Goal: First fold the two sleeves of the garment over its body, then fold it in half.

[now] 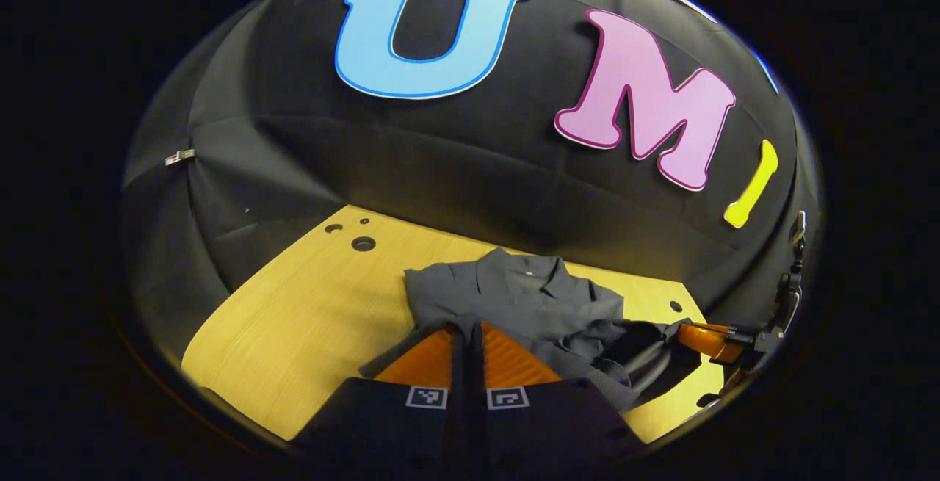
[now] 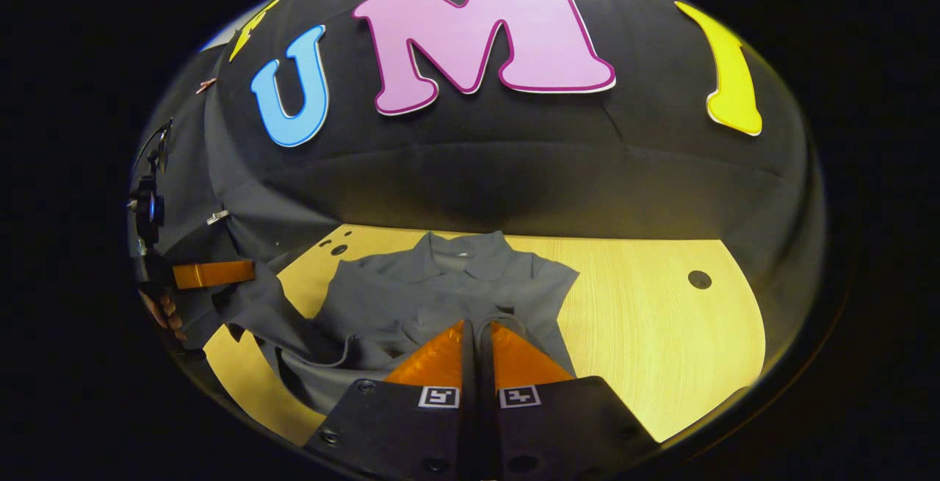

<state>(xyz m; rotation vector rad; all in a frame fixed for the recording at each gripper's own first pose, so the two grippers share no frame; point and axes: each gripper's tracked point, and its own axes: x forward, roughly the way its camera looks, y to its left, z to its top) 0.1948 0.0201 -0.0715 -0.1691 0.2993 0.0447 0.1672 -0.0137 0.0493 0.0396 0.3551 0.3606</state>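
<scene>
A grey collared shirt (image 1: 536, 297) lies on the wooden table (image 1: 294, 319), its collar toward the booth wall. In the left gripper view my left gripper (image 1: 467, 327) is shut, with the shirt's near edge caught at its tips. To the right, the right gripper (image 1: 679, 330) holds another bunched part of the same edge. In the right gripper view my right gripper (image 2: 477, 323) is shut on the shirt (image 2: 440, 290) near its lower hem. Off to the left, the left gripper (image 2: 253, 273) lifts the cloth clear of the table (image 2: 661, 334), so the cloth hangs in a sagging fold.
Round holes (image 1: 363, 244) mark the table's far left corner, and another hole (image 2: 699, 279) sits on the right side. A hand (image 2: 165, 316) holds the left gripper. Bare wood lies to either side of the shirt. The black booth wall rises just behind the collar.
</scene>
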